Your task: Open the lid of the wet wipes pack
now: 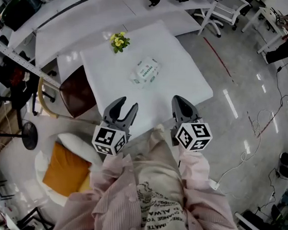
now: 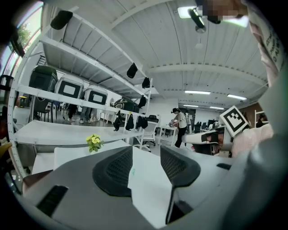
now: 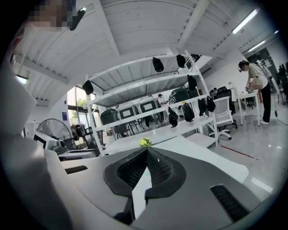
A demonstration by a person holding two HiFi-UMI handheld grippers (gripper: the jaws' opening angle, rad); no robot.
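The wet wipes pack (image 1: 146, 71), white with green print, lies flat near the middle of the white table (image 1: 186, 66), lid down. Both grippers hover over the table's near edge, well short of the pack. My left gripper (image 1: 127, 104) is open, its jaws apart with only the tabletop showing between them (image 2: 146, 155). My right gripper (image 1: 181, 101) is shut, its jaw tips meeting with nothing between them (image 3: 146, 152). Neither gripper touches the pack.
A small pot of yellow flowers (image 1: 119, 41) stands at the table's far left corner. A brown chair (image 1: 77, 91) is tucked at the table's left side, and an orange cushion (image 1: 65, 168) lies lower left. Long white shelves (image 1: 82, 16) run behind; cables (image 1: 260, 129) lie on the floor at right.
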